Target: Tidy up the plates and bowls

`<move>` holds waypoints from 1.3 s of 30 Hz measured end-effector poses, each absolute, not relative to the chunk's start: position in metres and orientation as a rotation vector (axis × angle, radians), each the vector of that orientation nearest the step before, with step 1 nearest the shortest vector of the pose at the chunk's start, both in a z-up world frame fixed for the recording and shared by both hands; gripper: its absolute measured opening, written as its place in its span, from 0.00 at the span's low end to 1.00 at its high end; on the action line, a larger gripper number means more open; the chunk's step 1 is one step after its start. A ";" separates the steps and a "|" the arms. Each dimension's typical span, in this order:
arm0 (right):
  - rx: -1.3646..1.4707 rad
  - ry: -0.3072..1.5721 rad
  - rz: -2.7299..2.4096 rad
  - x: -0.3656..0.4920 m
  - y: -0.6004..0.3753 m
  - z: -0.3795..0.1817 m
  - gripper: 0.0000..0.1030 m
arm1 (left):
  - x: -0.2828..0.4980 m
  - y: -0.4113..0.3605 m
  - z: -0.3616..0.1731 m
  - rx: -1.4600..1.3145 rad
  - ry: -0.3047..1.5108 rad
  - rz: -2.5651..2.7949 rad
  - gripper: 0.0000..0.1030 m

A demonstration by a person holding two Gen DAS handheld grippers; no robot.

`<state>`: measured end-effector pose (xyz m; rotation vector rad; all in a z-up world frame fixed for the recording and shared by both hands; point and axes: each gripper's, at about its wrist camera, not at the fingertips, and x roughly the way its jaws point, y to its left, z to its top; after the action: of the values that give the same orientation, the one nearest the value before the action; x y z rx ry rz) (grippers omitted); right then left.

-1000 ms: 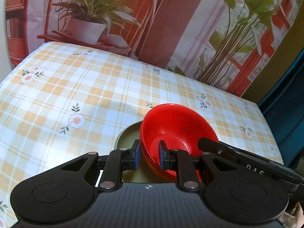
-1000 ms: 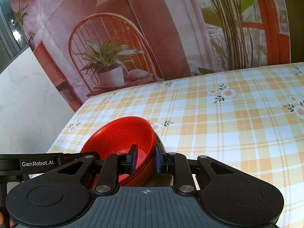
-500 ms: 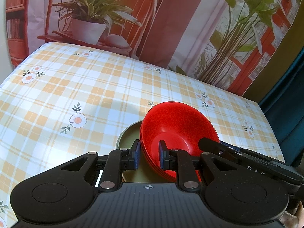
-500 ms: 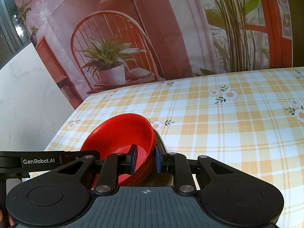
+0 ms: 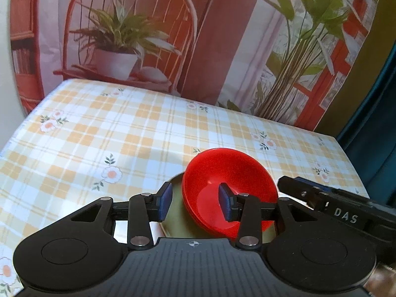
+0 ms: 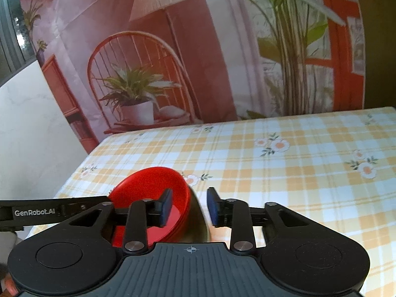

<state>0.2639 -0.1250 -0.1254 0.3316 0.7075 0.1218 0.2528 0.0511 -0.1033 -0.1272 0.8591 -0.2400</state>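
A stack of red bowls [image 5: 230,173] rests on an olive-green plate [image 5: 177,219] on the checked tablecloth. My left gripper [image 5: 195,201] straddles the stack's left rim, its jaws opening and its pads clear of the rim. From the other side, my right gripper [image 6: 189,206] straddles the right rim of the red bowls [image 6: 151,185]; its jaws are opening too, with no pad pressing on the rim. A dark sliver of the plate [image 6: 198,216] shows between the right fingers. Each gripper's arm shows at the edge of the other's view.
The yellow checked tablecloth [image 5: 123,133] with flower prints stretches away behind the bowls to a printed backdrop of a chair and plants. The table's right edge [image 5: 346,153] borders a dark teal curtain. A white wall [image 6: 32,128] stands at the left.
Both grippers were shut on the bowl stack's rim, one on each side, and have let go, jaws spreading apart. Both have lifted slightly; the bowls stay on the plate.
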 end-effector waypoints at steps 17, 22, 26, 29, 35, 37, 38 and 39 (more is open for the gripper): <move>0.223 0.655 0.058 0.197 -0.109 -0.080 0.86 | 0.184 0.062 -0.061 0.013 0.719 -0.188 0.86; 0.196 0.640 0.041 0.171 -0.103 -0.065 0.99 | 0.155 0.065 -0.042 0.037 0.650 -0.162 0.99; 0.173 0.631 0.019 0.149 -0.102 -0.051 1.00 | 0.137 0.064 -0.029 0.048 0.621 -0.151 1.00; 0.163 0.625 0.000 0.134 -0.102 -0.043 1.00 | 0.124 0.062 -0.020 0.074 0.611 -0.144 1.00; 0.135 0.612 -0.018 0.105 -0.102 -0.029 1.00 | 0.097 0.062 -0.003 0.119 0.559 -0.130 1.00; 0.115 0.609 -0.021 0.095 -0.101 -0.024 1.00 | 0.089 0.066 0.001 0.103 0.548 -0.149 1.00; 0.109 0.606 -0.022 0.091 -0.101 -0.021 1.00 | 0.086 0.067 0.003 0.095 0.541 -0.155 1.00; 0.100 0.600 -0.027 0.085 -0.102 -0.019 1.00 | 0.082 0.068 0.006 0.087 0.533 -0.158 1.00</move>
<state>0.0855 -0.1016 -0.0188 0.1002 0.6000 -0.0266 0.0815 0.0683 0.0057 0.0867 0.5332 -0.1585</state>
